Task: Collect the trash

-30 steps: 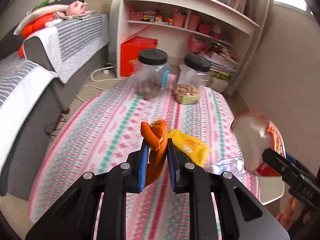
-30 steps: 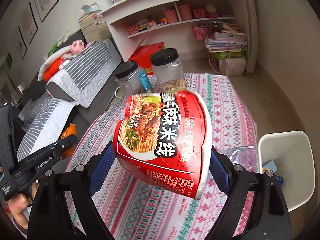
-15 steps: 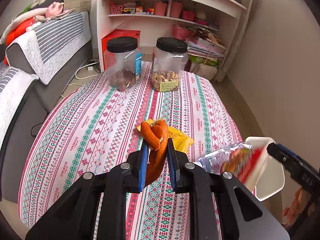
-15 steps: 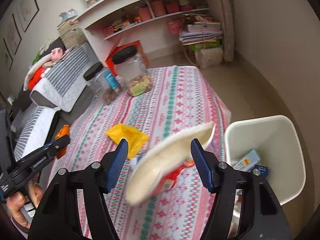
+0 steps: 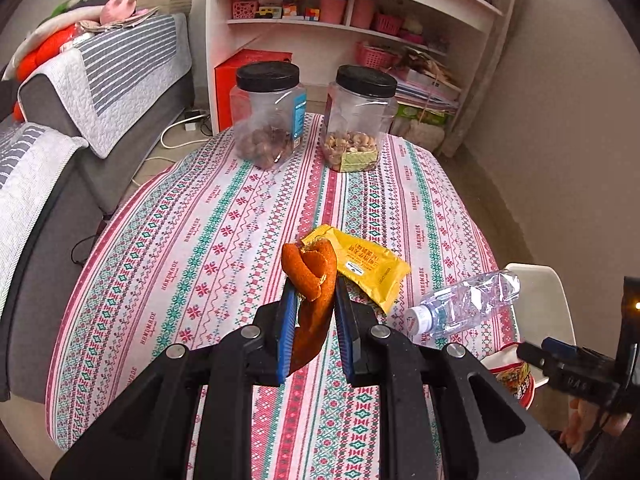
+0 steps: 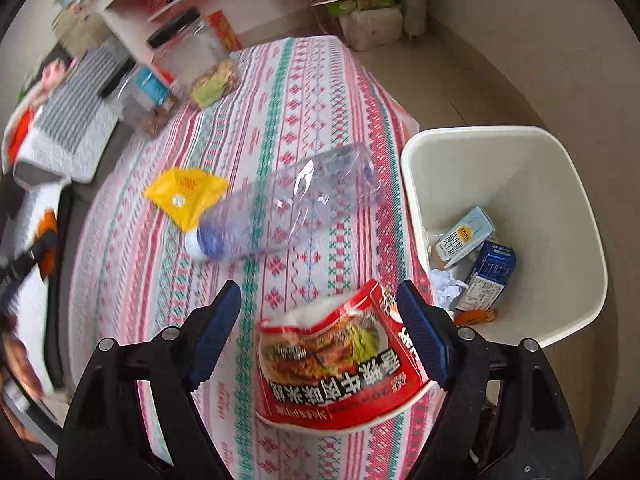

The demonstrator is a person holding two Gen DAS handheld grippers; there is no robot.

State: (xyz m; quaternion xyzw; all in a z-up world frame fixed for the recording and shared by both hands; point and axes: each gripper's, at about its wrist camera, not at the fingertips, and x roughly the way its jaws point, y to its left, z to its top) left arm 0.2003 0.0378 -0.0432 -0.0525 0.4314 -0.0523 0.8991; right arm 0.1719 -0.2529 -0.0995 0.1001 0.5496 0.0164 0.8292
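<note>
My left gripper [image 5: 315, 282] is shut on a curled orange peel [image 5: 310, 276] and holds it above the patterned tablecloth [image 5: 208, 240]. My right gripper [image 6: 319, 288] hangs over the table's edge beside the white bin [image 6: 500, 136], and its jaws are opening. A red instant-noodle cup [image 6: 340, 360] lies tilted between them; the left pad stands clear of it. On the cloth lie a crushed clear bottle [image 6: 296, 208] and a yellow wrapper [image 6: 186, 192]. The left wrist view shows the bottle [image 5: 464, 304], the wrapper [image 5: 368, 268] and the cup [image 5: 508, 376] too.
Two black-lidded jars [image 5: 270, 116] [image 5: 360, 120] stand at the table's far end. The bin holds small cartons [image 6: 464, 236] and paper scraps. A grey sofa [image 5: 100, 80] runs along the left, a white shelf unit [image 5: 344, 24] stands behind the table.
The right gripper swung down and toward the bin with the noodle cup; the cup tipped over and now sits loose between wider jaws. The left gripper moved little, still holding the peel.
</note>
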